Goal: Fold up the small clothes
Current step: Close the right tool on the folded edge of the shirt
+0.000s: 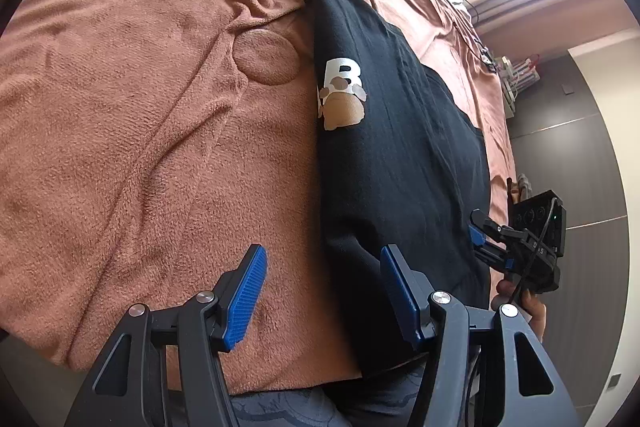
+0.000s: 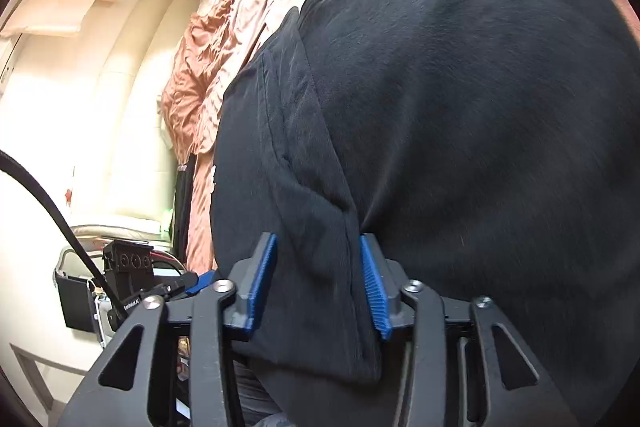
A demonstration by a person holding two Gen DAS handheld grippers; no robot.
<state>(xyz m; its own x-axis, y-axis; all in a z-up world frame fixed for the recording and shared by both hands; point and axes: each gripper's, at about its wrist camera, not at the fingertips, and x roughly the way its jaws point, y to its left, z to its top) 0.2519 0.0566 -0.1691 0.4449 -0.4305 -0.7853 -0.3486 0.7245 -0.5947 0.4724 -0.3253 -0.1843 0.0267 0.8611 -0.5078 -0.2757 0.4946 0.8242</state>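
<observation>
**Left wrist view.** A black garment [image 1: 400,131] with a white-and-tan printed motif [image 1: 342,95] is seen lying lengthwise on the brown blanket [image 1: 140,127], already narrowed into a long strip. The left gripper [image 1: 320,291] is held with its fingers spread wide and nothing between them; the left pad [image 1: 244,295] is placed over bare blanket beside the garment, and the right pad [image 1: 398,291] over the garment's near end. Beyond the garment's far long edge, the right gripper [image 1: 486,247] is seen; its state cannot be judged from this view.

**Right wrist view.** The right gripper [image 2: 320,283] is shown with fingers spread, straddling a raised fold of the garment [image 2: 460,107]. Cloth lies between the pads, but no clamping is visible.

**Procedure note.** The step in hand is judged to be grasping the near end for a crosswise fold.
1. All stacked layers should be taken between the pads before closing, since a loose lower layer would probably trail.
2. Both corners should be gripped level with each other.
3. The near end should be carried toward the motif end with edges aligned.
</observation>
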